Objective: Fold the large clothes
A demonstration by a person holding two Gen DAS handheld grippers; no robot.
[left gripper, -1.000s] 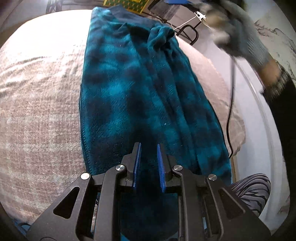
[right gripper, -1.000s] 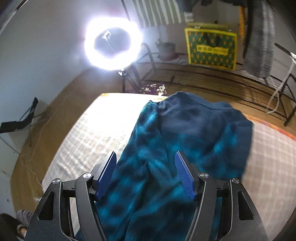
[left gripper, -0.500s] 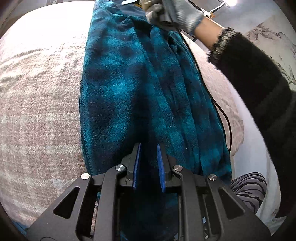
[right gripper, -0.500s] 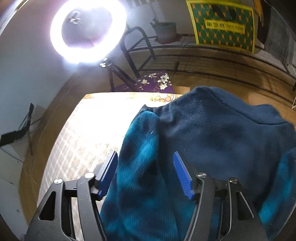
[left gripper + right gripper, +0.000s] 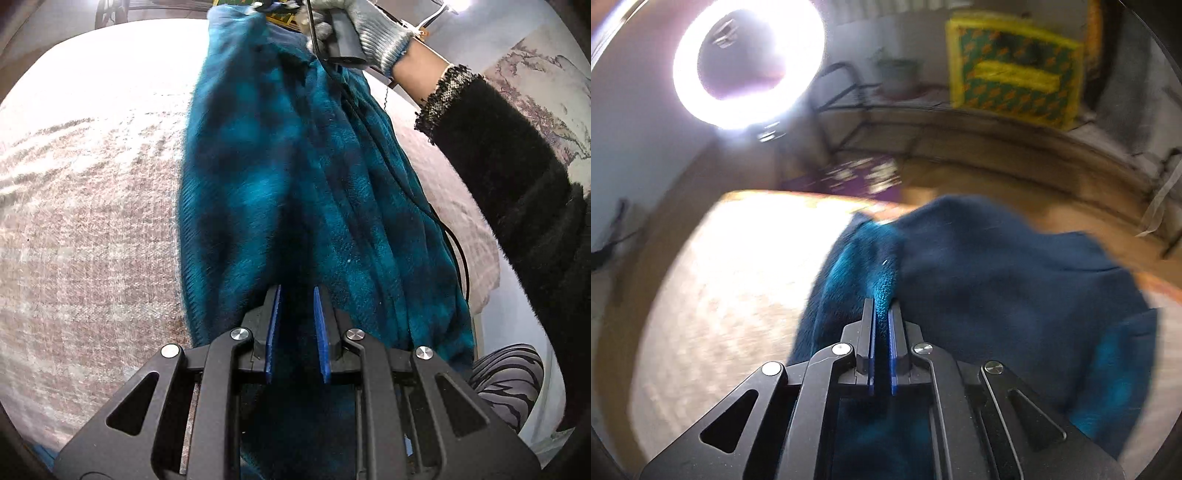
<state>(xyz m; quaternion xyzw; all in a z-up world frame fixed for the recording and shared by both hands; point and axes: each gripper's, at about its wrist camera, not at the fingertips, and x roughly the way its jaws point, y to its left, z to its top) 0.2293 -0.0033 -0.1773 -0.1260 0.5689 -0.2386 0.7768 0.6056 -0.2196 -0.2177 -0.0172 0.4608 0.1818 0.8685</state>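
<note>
We clamp the left claw [image 5: 295, 325] on the fleece [image 5: 258, 177] hem while the right claw [image 5: 882, 332], just closed, pinches its far end, readying a lengthwise fold over the bed [image 5: 92, 184].

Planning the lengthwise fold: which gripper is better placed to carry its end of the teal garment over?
Right. The right gripper, jaws just closed, pinches the teal garment at its far end. The left gripper clamps the near end, suited as anchor.
</note>
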